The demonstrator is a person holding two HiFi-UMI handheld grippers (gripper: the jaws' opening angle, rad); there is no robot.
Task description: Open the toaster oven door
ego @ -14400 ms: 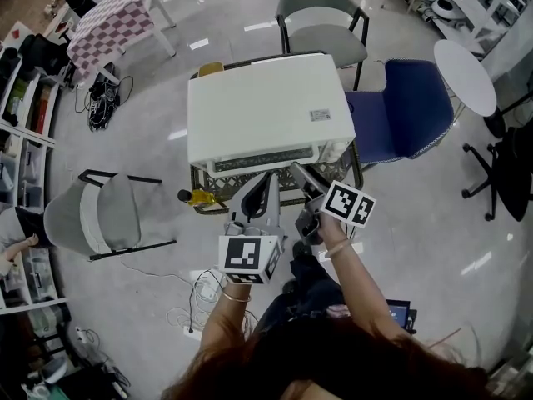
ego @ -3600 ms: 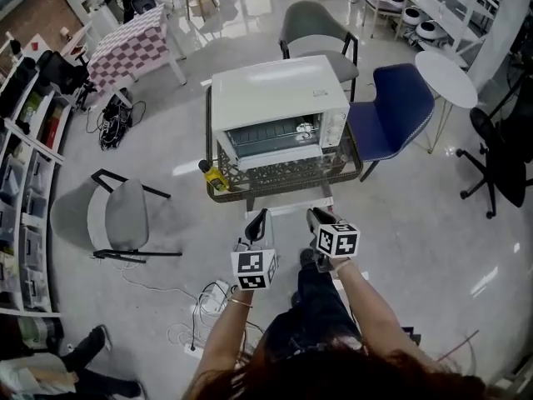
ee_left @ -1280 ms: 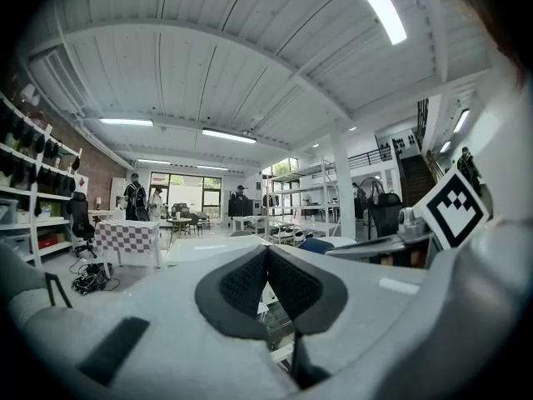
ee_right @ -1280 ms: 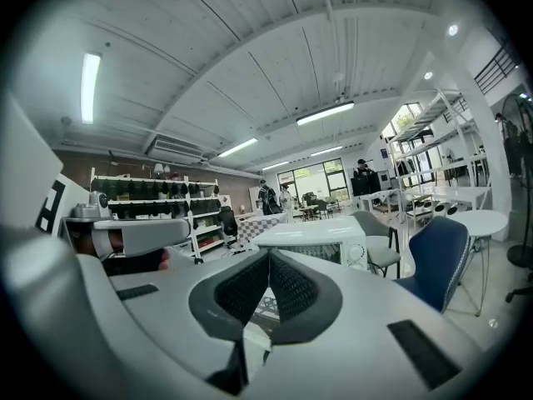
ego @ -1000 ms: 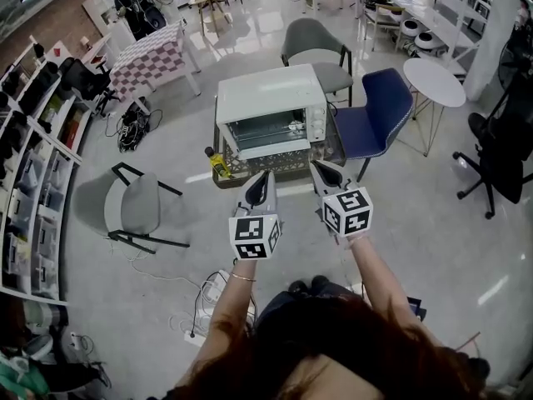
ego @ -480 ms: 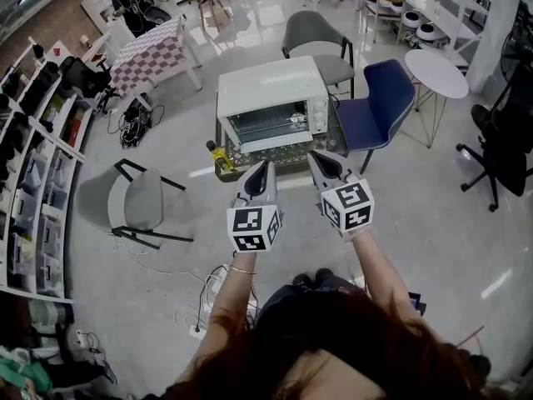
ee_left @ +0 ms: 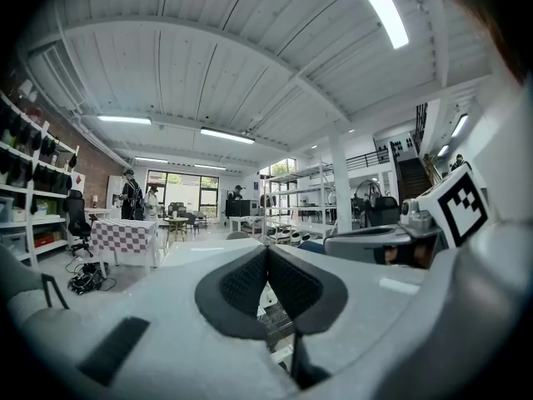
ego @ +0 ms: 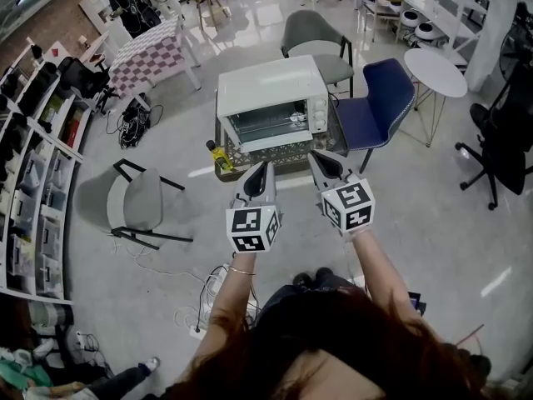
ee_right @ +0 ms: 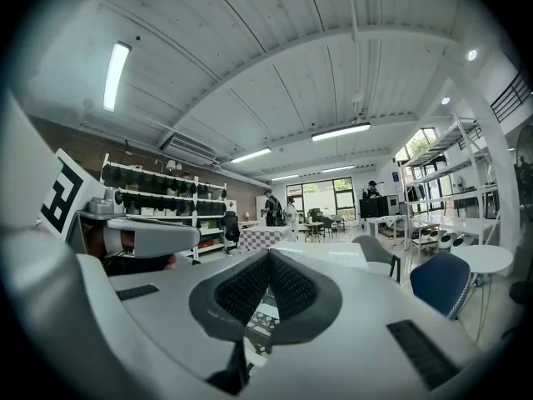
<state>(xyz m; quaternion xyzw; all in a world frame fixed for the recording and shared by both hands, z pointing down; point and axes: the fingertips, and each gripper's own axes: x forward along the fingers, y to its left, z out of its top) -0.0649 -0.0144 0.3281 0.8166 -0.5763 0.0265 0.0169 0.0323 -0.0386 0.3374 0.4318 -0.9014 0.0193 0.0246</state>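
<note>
In the upper middle of the head view, the white toaster oven [ego: 271,90] sits in a wire basket [ego: 287,162], apart from the left gripper [ego: 264,169] and right gripper [ego: 316,158]. Both have their fingers together and hold nothing. The glass door is probably light, stiff and bottom-hinged, best taken by its top handle.

Glossy grey floor [ego: 433,215] throughout. At left edge, shelving [ego: 29,140]; upper left, checkered table [ego: 150,52]. Grey chair [ego: 141,202] at left, blue chair [ego: 379,111] and round white table [ego: 439,72] upper right. Strip lights [ee_left: 379,7] overhead.
</note>
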